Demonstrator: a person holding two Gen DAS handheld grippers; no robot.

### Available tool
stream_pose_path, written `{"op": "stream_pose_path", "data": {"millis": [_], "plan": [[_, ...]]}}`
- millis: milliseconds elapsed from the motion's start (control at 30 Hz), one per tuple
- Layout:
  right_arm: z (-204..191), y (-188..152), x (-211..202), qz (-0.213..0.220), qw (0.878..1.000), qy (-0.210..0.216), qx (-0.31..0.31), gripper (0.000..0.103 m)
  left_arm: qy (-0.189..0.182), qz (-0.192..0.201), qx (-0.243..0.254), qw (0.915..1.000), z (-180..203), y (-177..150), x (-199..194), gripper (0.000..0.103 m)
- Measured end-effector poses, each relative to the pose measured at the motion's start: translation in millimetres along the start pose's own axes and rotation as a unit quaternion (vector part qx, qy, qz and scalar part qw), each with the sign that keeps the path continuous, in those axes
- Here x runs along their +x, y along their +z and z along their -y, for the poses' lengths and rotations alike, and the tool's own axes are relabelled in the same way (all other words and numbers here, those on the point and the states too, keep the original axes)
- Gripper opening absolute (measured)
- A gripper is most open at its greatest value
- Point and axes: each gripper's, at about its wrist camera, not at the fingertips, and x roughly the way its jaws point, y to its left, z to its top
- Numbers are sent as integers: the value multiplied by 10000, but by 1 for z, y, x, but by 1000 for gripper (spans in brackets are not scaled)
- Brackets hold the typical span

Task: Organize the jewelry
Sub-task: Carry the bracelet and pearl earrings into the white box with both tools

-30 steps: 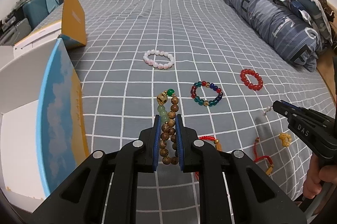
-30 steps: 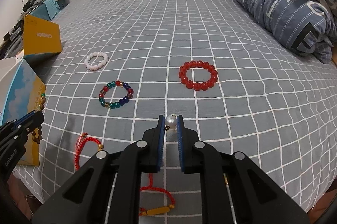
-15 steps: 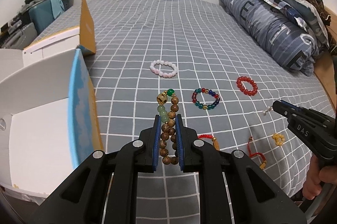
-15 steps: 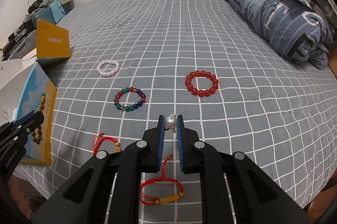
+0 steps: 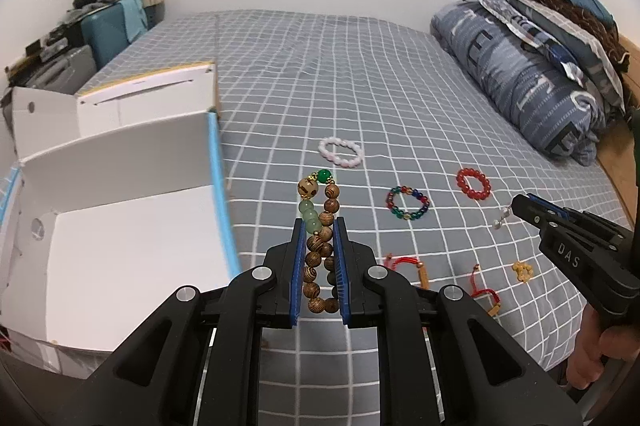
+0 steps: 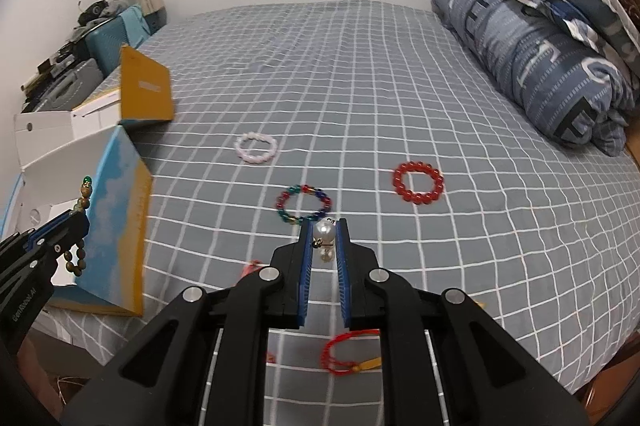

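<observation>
My left gripper [image 5: 318, 226] is shut on a wooden bead bracelet [image 5: 320, 226] with green beads and holds it in the air, just right of the open white box [image 5: 120, 258]. My right gripper [image 6: 324, 226] is shut on a pearl earring [image 6: 324, 232] above the bed. It also shows in the left wrist view [image 5: 520, 208], with the earring [image 5: 502, 218] hanging from its tip. The left gripper shows in the right wrist view [image 6: 78, 220] beside the box [image 6: 116, 194].
On the grey checked bed [image 6: 360, 86] lie a pink bracelet [image 6: 256, 148], a multicoloured bracelet [image 6: 304, 204], a red bead bracelet [image 6: 418, 184], red cord bracelets [image 6: 344, 352] and a small gold charm [image 5: 522, 272]. Pillows [image 6: 540, 66] are piled at the right.
Both grippers have risen, keeping their loads. In the left wrist view the box's white inside has come into sight.
</observation>
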Motion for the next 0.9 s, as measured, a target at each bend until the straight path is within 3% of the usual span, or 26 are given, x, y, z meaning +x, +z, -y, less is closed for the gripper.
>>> {"op": "stream_pose_path", "data": {"millis": [500, 900], "plan": [[-96, 11, -18, 162, 9975, 491, -481, 11, 484, 211, -341, 9980, -65, -1, -41, 13], [-177, 12, -13, 143, 9926, 819, -885, 11, 1244, 190, -872, 9882, -153, -10, -56, 13]]}}
